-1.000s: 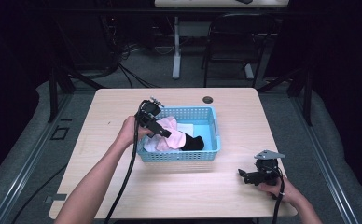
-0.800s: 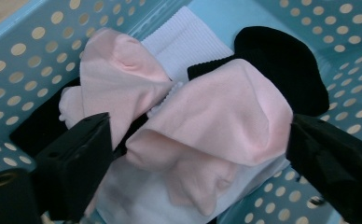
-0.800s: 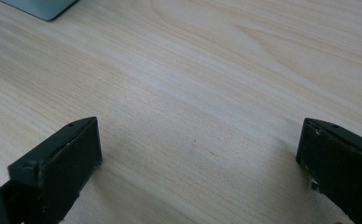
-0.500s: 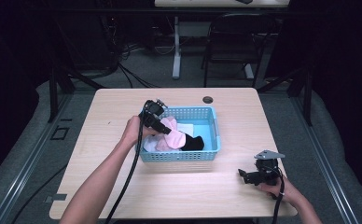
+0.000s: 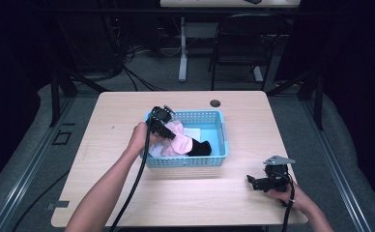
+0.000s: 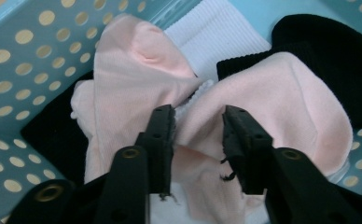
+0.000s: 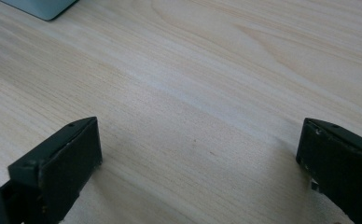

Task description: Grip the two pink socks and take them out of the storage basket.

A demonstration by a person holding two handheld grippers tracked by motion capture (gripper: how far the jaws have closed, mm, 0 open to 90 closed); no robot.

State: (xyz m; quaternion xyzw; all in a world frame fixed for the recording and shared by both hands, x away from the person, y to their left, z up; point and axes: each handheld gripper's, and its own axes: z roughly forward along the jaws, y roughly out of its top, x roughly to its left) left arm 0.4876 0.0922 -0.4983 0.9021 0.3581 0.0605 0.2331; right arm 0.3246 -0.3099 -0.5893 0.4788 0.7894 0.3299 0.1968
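A blue perforated basket (image 5: 185, 162) sits mid-table holding pink, black and white socks. My left gripper (image 5: 165, 133) reaches down into its left half. Seen from the left gripper view, the left gripper (image 6: 198, 116) has just been closing its jaws, and a bunched fold of the pink sock (image 6: 286, 93) is pinched between the pads. A black sock (image 6: 328, 42) and a white sock (image 6: 216, 32) lie beneath and beyond it. My right gripper (image 5: 251, 182) rests low over the table's front right, and in its own view the right gripper (image 7: 200, 135) stands open over bare wood.
A dark round grommet (image 5: 215, 103) sits near the table's far edge. A chair (image 5: 238, 43) and a desk leg stand behind the table. The basket's corner (image 7: 41, 7) shows far off in the right gripper view.
The left gripper has dipped slightly lower and to the right into the basket, onto the pink sock. The right hand has stayed where it was.
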